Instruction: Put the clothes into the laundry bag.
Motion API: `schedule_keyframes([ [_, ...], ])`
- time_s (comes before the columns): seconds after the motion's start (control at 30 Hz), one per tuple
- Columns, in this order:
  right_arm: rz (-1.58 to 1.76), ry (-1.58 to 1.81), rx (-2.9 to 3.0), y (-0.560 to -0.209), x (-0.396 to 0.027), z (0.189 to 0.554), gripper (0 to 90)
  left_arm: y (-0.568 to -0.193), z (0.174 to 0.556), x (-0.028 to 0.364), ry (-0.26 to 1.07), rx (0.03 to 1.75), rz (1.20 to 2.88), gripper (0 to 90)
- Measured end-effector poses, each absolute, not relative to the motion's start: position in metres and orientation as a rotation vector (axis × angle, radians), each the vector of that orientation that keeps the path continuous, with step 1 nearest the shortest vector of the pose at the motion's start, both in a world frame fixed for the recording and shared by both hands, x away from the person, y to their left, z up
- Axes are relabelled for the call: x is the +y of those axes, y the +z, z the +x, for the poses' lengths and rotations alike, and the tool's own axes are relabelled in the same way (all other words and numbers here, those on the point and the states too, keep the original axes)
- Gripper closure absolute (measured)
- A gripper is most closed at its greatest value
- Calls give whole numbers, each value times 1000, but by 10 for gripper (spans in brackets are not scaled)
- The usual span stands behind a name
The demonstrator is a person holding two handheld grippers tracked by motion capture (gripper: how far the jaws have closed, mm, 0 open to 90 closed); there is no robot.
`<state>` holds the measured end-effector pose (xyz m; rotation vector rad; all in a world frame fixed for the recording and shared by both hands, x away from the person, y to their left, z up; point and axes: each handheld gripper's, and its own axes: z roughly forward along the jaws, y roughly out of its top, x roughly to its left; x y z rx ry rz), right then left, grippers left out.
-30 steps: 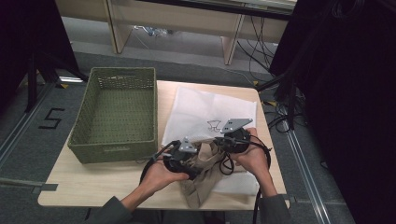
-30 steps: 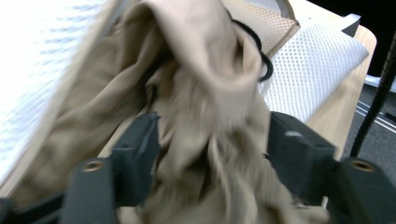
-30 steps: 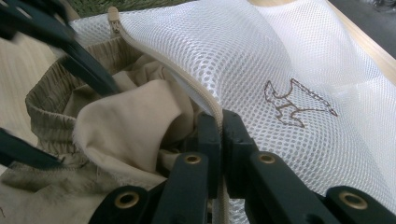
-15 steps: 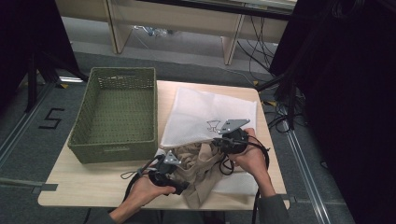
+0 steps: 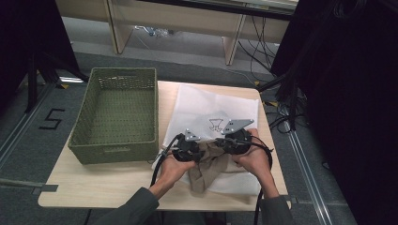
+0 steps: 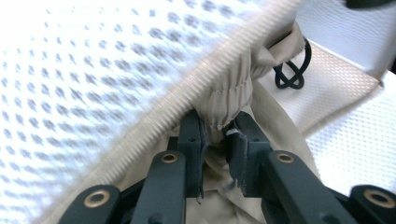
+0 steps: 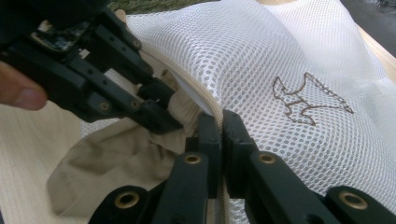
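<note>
Left gripper (image 6: 215, 140): we find it clamped on beige garment (image 6: 233, 88).
Right gripper (image 7: 220, 126): clamped on mesh bag (image 7: 280, 56) rim.
Progress: we judge garment partly inserted.

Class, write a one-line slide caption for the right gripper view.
Right hand-held gripper pinches the white mesh bag at its zip edge while the left hand-held gripper feeds in beige cloth.

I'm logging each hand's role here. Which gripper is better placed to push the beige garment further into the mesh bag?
Left. The left gripper is shut on the beige garment at the bag's mouth, while the right gripper pinches the mesh bag at its zipper edge, holding it.
</note>
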<state>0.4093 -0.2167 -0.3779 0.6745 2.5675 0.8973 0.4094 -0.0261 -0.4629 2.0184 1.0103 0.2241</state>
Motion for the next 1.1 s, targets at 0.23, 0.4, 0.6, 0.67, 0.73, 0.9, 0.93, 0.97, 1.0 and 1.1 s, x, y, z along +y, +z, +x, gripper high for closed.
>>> schedule_keyframes([
  [0.23,684,897,2569,-381,-220,411,887,-468,383,-10,156,948,2087,537],
  [0.4,683,896,2573,-381,-219,411,887,-464,358,3,115,879,2134,344],
  [0.6,685,890,2576,-382,-218,411,887,-482,343,-3,98,831,2231,250],
  [0.67,682,888,2580,-382,-218,411,887,-489,346,-11,102,827,2252,293],
  [0.73,681,886,2578,-382,-218,411,886,-494,353,-19,160,796,2273,400],
  [0.9,682,893,2581,-382,-220,410,887,-497,377,-30,219,841,2232,798],
  [0.93,683,893,2582,-382,-221,410,887,-495,383,-31,239,846,2227,813],
  [0.97,682,897,2582,-382,-221,410,887,-494,387,-33,250,860,2213,825],
  [1.0,684,895,2582,-382,-221,410,887,-491,394,-35,269,884,2187,831],
  [1.1,686,892,2583,-382,-222,410,887,-481,406,-37,302,907,2152,843],
])
